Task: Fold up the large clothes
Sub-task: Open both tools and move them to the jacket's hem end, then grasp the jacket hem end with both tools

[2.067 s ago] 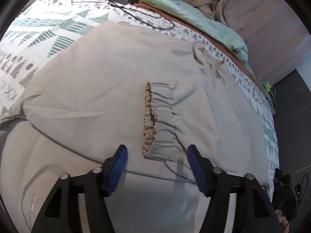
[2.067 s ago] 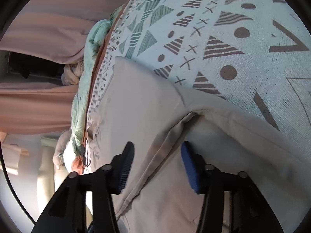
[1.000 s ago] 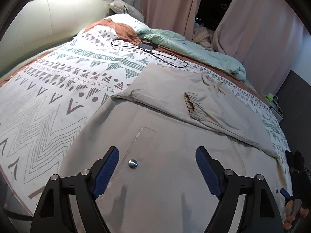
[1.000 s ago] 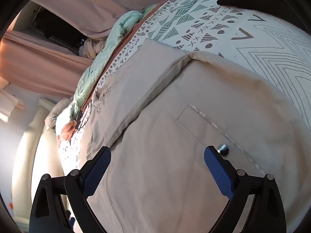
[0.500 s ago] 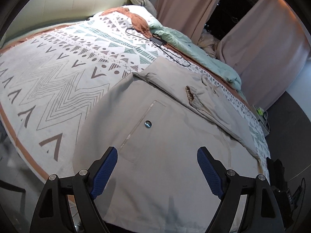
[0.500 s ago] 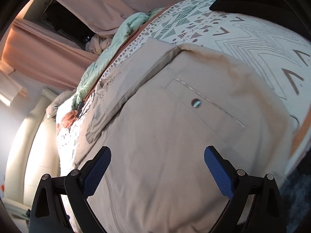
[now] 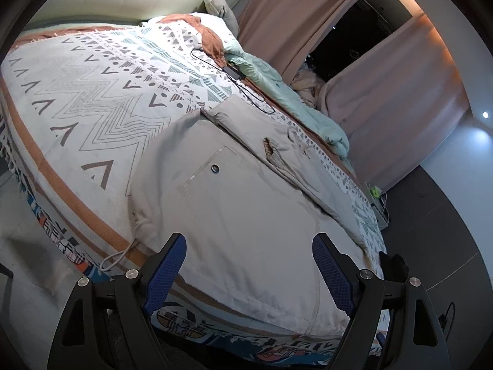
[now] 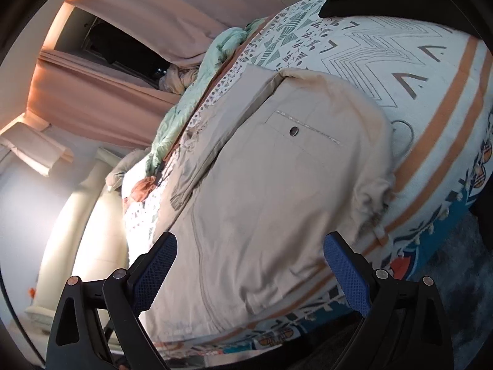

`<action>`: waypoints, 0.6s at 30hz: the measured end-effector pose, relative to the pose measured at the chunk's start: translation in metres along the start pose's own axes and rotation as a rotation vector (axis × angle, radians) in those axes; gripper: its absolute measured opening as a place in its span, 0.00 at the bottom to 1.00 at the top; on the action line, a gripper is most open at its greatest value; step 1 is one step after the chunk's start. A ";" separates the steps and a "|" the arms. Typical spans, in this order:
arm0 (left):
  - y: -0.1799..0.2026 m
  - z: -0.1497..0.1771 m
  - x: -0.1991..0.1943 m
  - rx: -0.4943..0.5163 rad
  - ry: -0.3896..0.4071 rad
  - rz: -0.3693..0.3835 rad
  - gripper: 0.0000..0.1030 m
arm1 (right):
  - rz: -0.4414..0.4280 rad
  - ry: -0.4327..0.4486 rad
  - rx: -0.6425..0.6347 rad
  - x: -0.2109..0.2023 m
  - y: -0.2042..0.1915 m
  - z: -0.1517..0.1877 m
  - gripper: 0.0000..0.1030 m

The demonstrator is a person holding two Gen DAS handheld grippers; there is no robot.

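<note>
Both wrist views—pulled back, perhaps tilted—share the jacket (image 7: pixel 246 215).

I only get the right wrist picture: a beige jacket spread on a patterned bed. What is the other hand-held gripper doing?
Observer: The left hand-held gripper is open and holds nothing. It is over the near hem of the beige jacket.
Operator: Where does the folded sleeve's end lie?
Observer: Its gathered cuff lies on the jacket just beyond the pocket snap, with brown lining showing.
Operator: Is anything dangling off the side?
Observer: A drawstring trails from the hem over the edge of the bed.
</note>
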State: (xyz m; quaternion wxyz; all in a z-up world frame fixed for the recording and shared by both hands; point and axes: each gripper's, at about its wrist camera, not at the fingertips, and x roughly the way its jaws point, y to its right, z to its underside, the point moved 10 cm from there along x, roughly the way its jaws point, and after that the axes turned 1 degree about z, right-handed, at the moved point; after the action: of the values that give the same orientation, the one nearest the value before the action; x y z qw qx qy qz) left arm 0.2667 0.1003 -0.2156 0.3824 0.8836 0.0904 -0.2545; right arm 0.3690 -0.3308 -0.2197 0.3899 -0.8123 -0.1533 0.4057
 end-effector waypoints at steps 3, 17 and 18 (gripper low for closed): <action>-0.007 0.000 -0.009 0.015 0.000 -0.006 0.82 | 0.014 -0.011 0.000 -0.010 0.013 0.000 0.93; -0.098 -0.029 -0.022 -0.088 -0.011 -0.050 0.80 | 0.047 0.017 0.011 -0.039 0.081 -0.033 0.81; -0.102 -0.028 -0.019 -0.098 -0.021 -0.049 0.77 | 0.052 0.016 0.016 -0.038 0.087 -0.036 0.81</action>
State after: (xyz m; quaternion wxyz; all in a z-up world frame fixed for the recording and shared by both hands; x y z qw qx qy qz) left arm 0.2247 0.1918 -0.2535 0.4196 0.8588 0.1203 -0.2682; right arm 0.3671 -0.4267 -0.2516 0.3869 -0.8162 -0.1256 0.4103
